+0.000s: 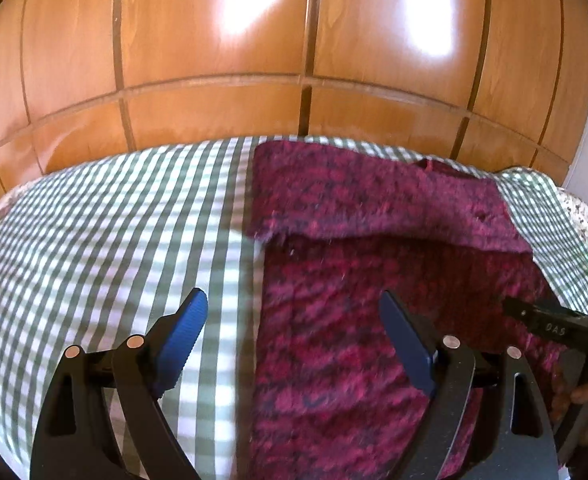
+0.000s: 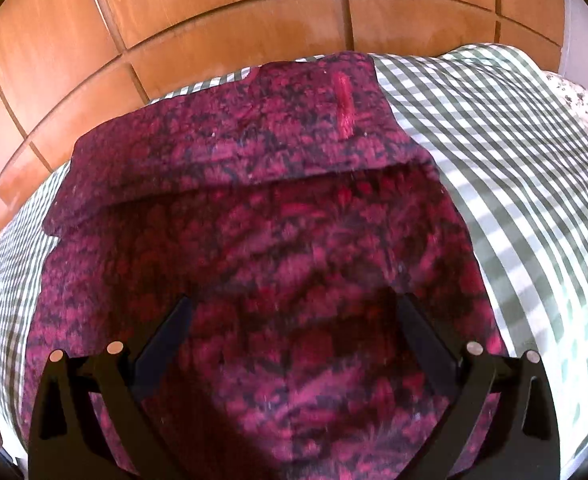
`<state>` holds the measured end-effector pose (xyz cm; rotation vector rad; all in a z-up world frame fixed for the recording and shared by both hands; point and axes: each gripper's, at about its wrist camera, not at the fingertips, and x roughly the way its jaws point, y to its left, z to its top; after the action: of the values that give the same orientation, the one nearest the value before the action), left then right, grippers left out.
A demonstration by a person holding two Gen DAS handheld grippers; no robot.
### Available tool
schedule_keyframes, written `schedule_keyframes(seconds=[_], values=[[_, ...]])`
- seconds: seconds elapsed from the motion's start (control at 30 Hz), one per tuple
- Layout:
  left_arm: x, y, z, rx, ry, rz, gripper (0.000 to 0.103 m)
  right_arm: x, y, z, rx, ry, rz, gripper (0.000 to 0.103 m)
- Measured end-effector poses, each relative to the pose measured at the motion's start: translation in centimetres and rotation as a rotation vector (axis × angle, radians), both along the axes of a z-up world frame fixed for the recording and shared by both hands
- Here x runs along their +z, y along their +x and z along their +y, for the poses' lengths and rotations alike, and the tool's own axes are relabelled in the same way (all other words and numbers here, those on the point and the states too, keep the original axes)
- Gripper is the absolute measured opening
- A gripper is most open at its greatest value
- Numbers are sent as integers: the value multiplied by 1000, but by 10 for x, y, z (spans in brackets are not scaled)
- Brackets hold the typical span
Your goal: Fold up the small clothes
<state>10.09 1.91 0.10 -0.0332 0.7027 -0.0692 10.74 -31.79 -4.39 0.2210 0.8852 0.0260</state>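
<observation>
A magenta and dark patterned knit garment lies on the green and white checked bedspread, its far part folded back over the near part. My left gripper is open and empty above the garment's left edge. The right gripper's body shows at the right edge of the left wrist view. In the right wrist view the garment fills the middle, with a fold edge across it. My right gripper is open and empty, hovering above the near part of the garment.
A wooden wardrobe with panelled doors stands just behind the bed. The bedspread extends to the right of the garment. A floral sheet edge shows at the far right corner.
</observation>
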Motion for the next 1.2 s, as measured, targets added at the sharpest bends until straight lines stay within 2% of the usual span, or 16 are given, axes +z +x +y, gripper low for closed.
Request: schedule_keyframes(seconds=[0.2,0.43,0.57,0.7,0.8,0.97,1.03,1.07,1.1,1.17,1.2], values=[[-15,-15,8,-8,8,36,86,-3,-17,5,28,-38,-4,101],[-34,-31,17,-40,12,96,86,2,-45,-6,37,5,-21,101],[-46,-43,22,-86,20,153,86,11,-68,-21,16,-10,-36,101],[-59,-57,34,-134,-9,229,86,11,-94,-45,-23,-6,-19,101],[-65,-74,46,-204,-92,285,86,4,-114,-59,-29,33,21,101],[-65,-94,58,-268,-161,320,77,-7,-143,-77,-34,147,84,101],[-64,-102,57,-312,-193,342,69,-10,-154,-77,-22,161,103,100],[-64,-104,56,-331,-201,352,68,-12,-159,-76,-12,166,116,99],[-64,-107,54,-348,-209,361,65,-15,-164,-74,1,175,133,95],[-68,-113,48,-395,-222,394,50,-21,-173,-69,31,191,170,86],[-72,-116,44,-409,-208,414,44,-24,-176,-67,42,194,184,76]])
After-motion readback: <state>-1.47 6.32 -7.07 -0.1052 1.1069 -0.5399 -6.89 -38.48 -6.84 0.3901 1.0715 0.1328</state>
